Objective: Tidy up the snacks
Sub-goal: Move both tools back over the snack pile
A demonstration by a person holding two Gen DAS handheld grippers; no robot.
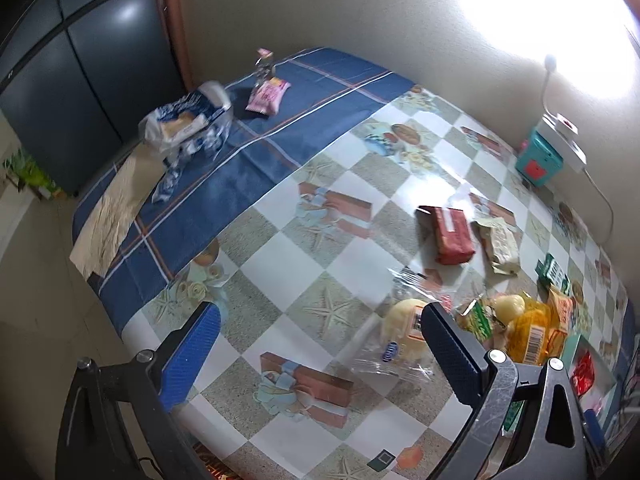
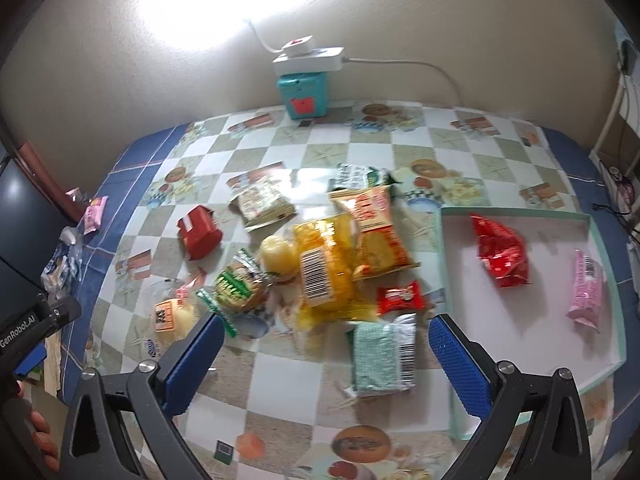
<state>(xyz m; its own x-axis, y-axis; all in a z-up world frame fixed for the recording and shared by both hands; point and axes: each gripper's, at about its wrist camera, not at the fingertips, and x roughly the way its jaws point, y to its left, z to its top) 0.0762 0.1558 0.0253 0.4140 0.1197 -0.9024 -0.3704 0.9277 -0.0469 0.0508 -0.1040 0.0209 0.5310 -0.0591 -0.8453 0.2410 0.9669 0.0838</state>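
A heap of snack packets lies mid-table: a yellow bag (image 2: 326, 268), an orange packet (image 2: 374, 232), a small red wrapper (image 2: 400, 298), a green-white packet (image 2: 382, 354) and a wrapped bun (image 2: 174, 318). A shallow white tray (image 2: 520, 320) at the right holds a red packet (image 2: 502, 254) and a pink packet (image 2: 586, 294). My right gripper (image 2: 324, 352) hovers open over the green-white packet. My left gripper (image 1: 320, 344) is open above the table, its right finger beside the wrapped bun (image 1: 402, 334). A red packet (image 1: 452, 236) and a beige packet (image 1: 500, 246) lie farther back.
A teal box (image 2: 304, 98) with a white power strip (image 2: 310, 62) on top stands against the wall. At the far left end of the table lie a bread bag (image 1: 188, 124) and a pink packet (image 1: 268, 96). A dark cabinet (image 1: 80, 72) stands beyond.
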